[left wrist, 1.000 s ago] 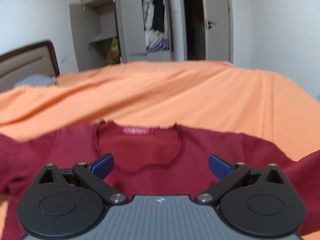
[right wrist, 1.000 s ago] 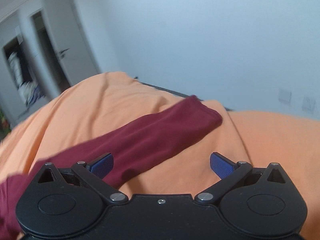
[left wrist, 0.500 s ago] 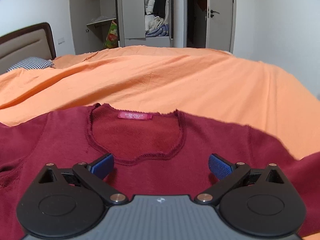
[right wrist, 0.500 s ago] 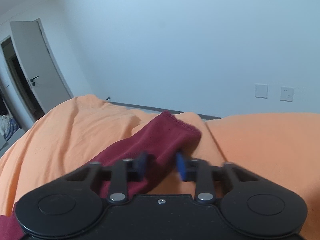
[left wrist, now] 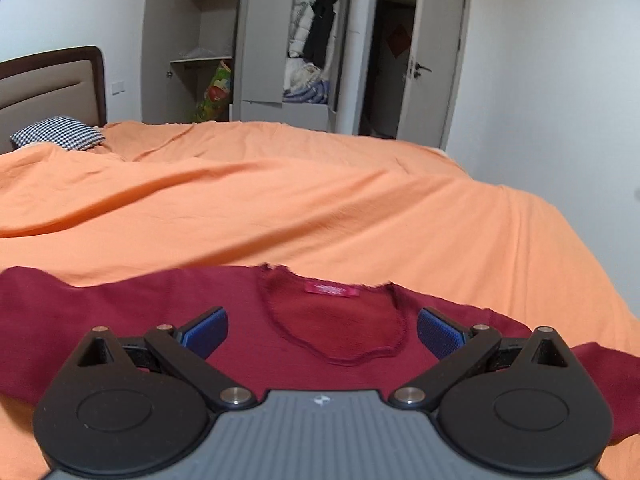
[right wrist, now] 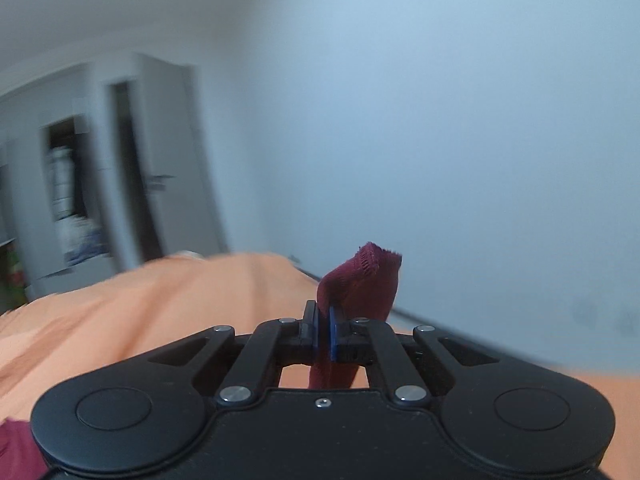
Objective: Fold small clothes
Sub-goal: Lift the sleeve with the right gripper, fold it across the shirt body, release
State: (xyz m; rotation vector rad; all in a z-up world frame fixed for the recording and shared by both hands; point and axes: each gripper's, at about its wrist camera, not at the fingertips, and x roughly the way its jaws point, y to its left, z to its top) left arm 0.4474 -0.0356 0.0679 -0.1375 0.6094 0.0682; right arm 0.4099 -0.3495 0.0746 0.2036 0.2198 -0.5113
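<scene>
A dark red sweater (left wrist: 248, 328) lies flat on the orange bedspread (left wrist: 320, 208), its neckline and pink label (left wrist: 331, 289) facing me. My left gripper (left wrist: 322, 330) hovers open just above the chest, its blue pads either side of the collar, holding nothing. In the right wrist view my right gripper (right wrist: 323, 330) is shut on the sweater's sleeve (right wrist: 362, 284); the cuff end stands up above the jaws, lifted off the bed. The rest of the sleeve hangs below the gripper body, hidden.
A checked pillow (left wrist: 60, 136) and a padded headboard (left wrist: 48, 88) sit at the far left. Open wardrobes (left wrist: 256, 48) full of clothes and a doorway (left wrist: 400, 56) stand beyond the bed. A white wall (right wrist: 460, 140) lies past the bed's right edge.
My right gripper closed on the sleeve cuff and raised it off the bed while swinging left. The left gripper drew back and shifted left over the sweater, still open.
</scene>
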